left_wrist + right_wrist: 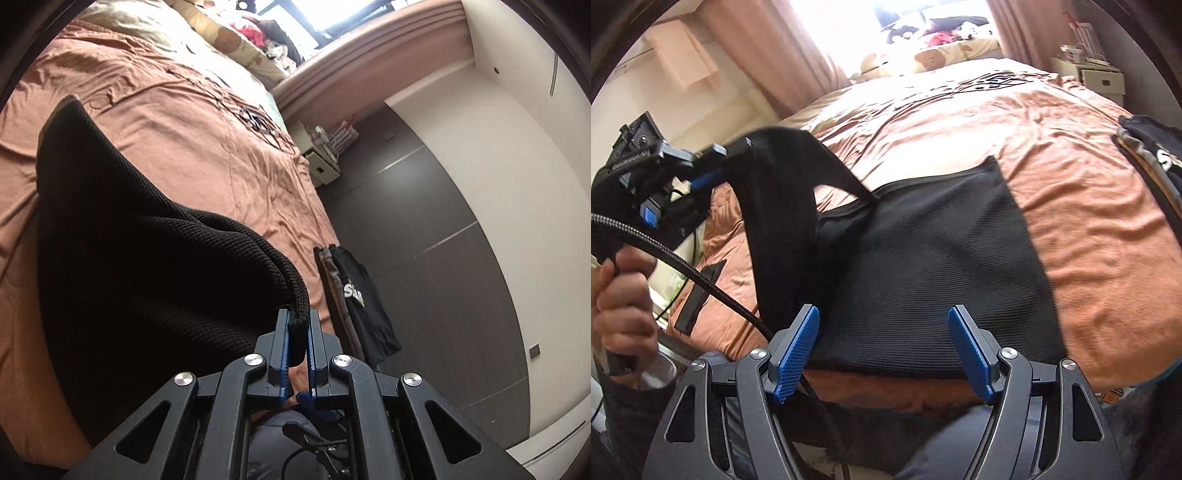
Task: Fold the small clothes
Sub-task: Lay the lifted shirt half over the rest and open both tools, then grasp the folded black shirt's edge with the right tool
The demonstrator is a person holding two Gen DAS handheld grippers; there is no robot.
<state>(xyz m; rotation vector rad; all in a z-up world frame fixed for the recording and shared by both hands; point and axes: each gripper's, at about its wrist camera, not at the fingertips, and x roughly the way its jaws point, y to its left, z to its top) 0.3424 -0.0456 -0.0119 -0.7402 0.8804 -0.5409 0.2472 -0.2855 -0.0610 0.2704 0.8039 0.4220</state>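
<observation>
Partway: left gripper [299, 325] clenched on black ribbed knit garment [934, 266], lifting one side off bed's [1089, 229] near edge; right gripper [886, 350] released, fold unfinished.

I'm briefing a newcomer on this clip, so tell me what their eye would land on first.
First, the black knit garment spread on the orange-brown bedspread, one end lifted off the bed at the left. That end is pinched in the left gripper, seen close up in the left wrist view. The right gripper hangs open over the garment's near edge, holding nothing, and a folded black shirt with white lettering lies at the bed's right edge.
</observation>
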